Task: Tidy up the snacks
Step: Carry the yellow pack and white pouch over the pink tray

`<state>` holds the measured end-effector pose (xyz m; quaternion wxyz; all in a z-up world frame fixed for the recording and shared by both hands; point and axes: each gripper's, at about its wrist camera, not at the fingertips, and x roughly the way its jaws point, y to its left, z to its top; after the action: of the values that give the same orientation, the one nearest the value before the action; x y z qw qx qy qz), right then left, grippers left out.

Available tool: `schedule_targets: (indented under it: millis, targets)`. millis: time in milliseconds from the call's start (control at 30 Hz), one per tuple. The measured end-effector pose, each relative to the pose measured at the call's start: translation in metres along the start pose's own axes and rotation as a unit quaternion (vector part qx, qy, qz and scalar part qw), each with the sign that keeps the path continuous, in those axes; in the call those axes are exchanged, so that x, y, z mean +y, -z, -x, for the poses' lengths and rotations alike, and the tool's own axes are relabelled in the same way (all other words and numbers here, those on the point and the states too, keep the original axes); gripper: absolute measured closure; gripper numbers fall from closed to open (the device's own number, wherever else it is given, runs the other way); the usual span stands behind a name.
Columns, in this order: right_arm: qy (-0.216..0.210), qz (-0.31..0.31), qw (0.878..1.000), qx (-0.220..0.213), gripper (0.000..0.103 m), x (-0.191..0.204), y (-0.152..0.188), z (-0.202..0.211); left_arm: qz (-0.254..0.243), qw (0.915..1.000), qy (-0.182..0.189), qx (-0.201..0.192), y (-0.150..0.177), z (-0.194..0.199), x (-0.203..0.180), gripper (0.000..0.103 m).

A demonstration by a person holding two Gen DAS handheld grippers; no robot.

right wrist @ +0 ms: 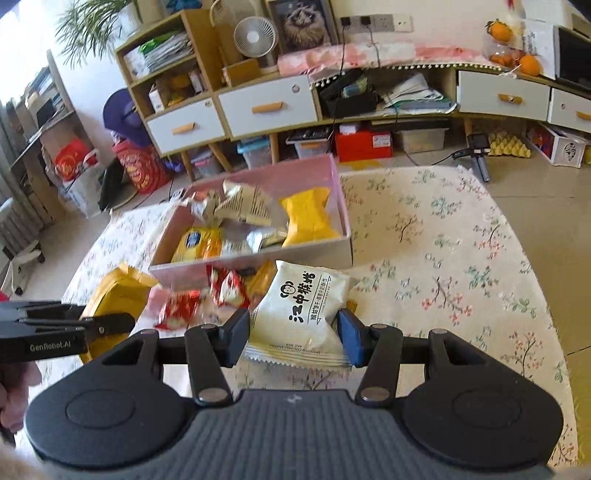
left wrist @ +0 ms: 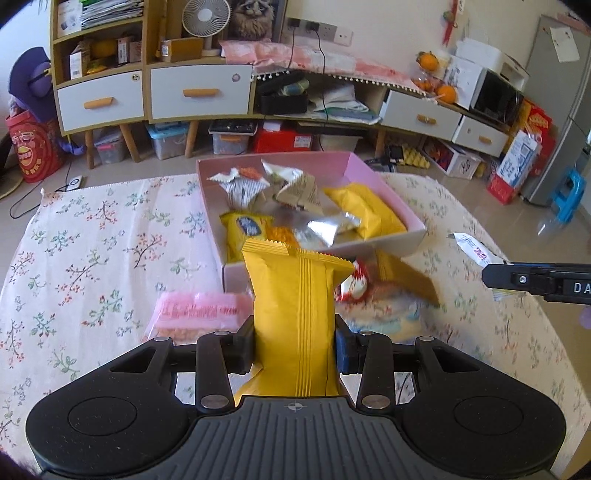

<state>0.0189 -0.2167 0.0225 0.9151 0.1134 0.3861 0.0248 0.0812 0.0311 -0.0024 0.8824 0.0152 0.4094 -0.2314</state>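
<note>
Holding two packets at once, one per gripper, above the table; here is what we see.
Left gripper (left wrist: 295,345): partly closed, pads clamped on both sides of a yellow packet (left wrist: 295,314); packet stands upright between the fingers, crimped top edge up, lower centre of the left wrist view.
Right gripper (right wrist: 293,338): partly closed, pads pinching a white packet (right wrist: 301,314) with black printed characters; packet tilts away from the camera, lower centre of the right wrist view.
Pink box (left wrist: 384,177): open top, centre of the frame, on the floral tablecloth (left wrist: 92,258); we count several snacks inside, including a yellow bag (left wrist: 365,210), a silver wrapper (left wrist: 328,227) and a yellow pack with blue logo (left wrist: 245,227).
Loose snacks: a pink bag (left wrist: 199,314) left of the held yellow packet, red-and-white wrappers (right wrist: 207,299) just in front of the box's near wall; blurred, so we cannot read them.
Cross-view: left gripper enters the right wrist view at the left edge, right gripper enters the left wrist view at the right edge.
Background: white-drawered shelving (left wrist: 199,92) along the wall, small fan (left wrist: 205,16) on top.
</note>
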Motion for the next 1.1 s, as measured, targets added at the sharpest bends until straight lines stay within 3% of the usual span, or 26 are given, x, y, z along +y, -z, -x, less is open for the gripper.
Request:
schedule_targets:
  millis: [267,433,667,900,1100]
  targets:
    - [0.002,-0.022,1.000,-0.007,0.055,0.009,-0.027,-0.021,0.050,0.9986,-0.006,0.014,-0.035,-0.032,-0.004,0.066]
    - [-0.018,-0.043,0.999,-0.004,0.055,0.006,-0.044,-0.038,0.022,0.9992,-0.028,0.020,-0.061,-0.063,-0.014,0.066]
    - [-0.009,-0.037,0.999,-0.004,0.054,0.001,-0.078,-0.077,-0.002,0.9987,-0.035,0.036,-0.082,-0.109,-0.021,0.066]
    - [-0.002,-0.055,0.998,0.008,0.054,-0.002,-0.099,-0.126,-0.006,0.9985,-0.041,0.037,-0.095,-0.135,-0.016,0.066]
    - [0.004,-0.058,0.998,0.007,0.054,0.003,-0.108,-0.146,0.003,0.9988,-0.043,0.025,-0.100,-0.151,-0.007,0.066]
